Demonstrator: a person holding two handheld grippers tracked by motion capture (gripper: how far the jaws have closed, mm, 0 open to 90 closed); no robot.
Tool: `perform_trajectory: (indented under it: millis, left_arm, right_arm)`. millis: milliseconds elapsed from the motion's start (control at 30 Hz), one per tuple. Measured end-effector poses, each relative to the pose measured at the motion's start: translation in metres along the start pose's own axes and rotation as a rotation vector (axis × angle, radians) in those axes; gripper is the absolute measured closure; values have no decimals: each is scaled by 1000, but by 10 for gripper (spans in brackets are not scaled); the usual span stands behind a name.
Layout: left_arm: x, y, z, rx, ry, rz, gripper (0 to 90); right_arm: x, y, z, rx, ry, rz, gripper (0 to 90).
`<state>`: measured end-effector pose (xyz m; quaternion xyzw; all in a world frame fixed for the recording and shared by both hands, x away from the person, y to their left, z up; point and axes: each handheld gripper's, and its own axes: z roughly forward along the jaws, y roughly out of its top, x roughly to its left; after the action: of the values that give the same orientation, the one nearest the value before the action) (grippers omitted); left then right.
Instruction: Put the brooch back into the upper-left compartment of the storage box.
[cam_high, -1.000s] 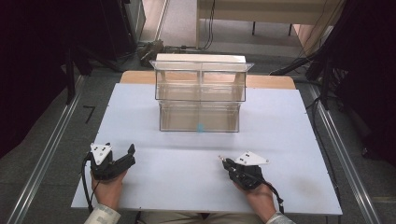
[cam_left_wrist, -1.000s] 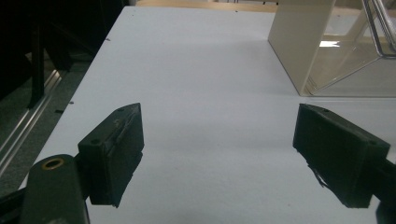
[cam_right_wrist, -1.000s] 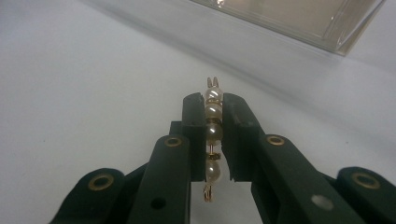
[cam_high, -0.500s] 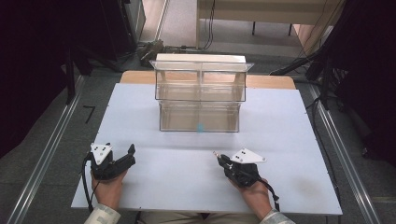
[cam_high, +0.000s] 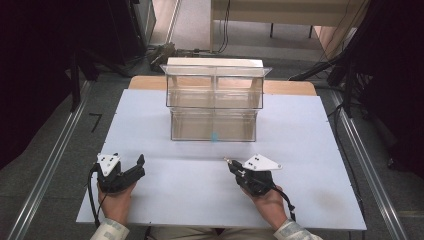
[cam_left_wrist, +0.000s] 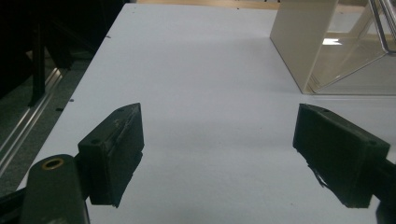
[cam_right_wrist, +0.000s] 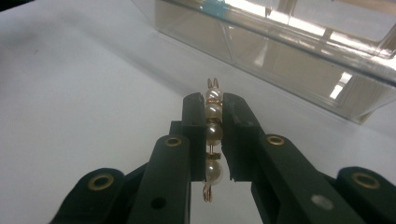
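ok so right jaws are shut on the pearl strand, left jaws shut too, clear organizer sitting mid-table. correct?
Not quite: the left gripper is open. The left gripper view shows its jaws wide apart with bare table between them. The rest holds: the right gripper is shut on the pearl strand, and the clear organizer sits mid-table.

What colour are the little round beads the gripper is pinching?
The round beads are creamy pearl white, strung on thin gold wire. The right gripper view shows them best.
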<state>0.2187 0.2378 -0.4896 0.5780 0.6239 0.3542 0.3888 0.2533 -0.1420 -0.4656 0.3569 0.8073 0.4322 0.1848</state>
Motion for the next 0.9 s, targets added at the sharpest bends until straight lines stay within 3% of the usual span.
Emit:
perform_trajectory:
  millis: [900]
  left_arm:
    - [0, -1, 0, 7, 0, -2, 154]
  right_arm:
    - [1, 34, 6, -72, 30, -5, 779]
